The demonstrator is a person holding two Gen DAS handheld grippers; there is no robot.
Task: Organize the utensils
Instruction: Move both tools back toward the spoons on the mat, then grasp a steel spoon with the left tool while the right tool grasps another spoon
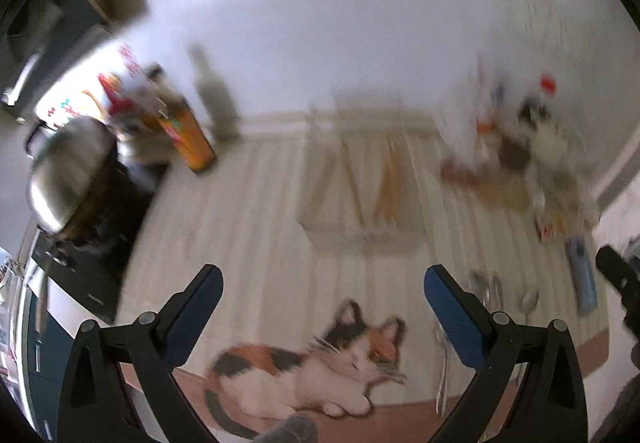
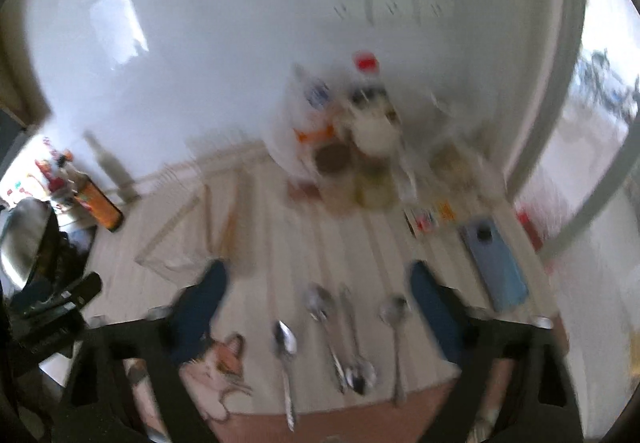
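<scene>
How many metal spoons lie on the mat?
4, though blur may hide more: one beside the cat picture, two crossing in the middle, one rightmost.

Open mat (image 2: 280,251) between spoons (image 2: 332,327) and tray (image 2: 192,235)

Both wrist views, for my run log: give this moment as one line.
left gripper: open, empty | right gripper: open, above spoons | clear tray: behind | image: blurred
</scene>
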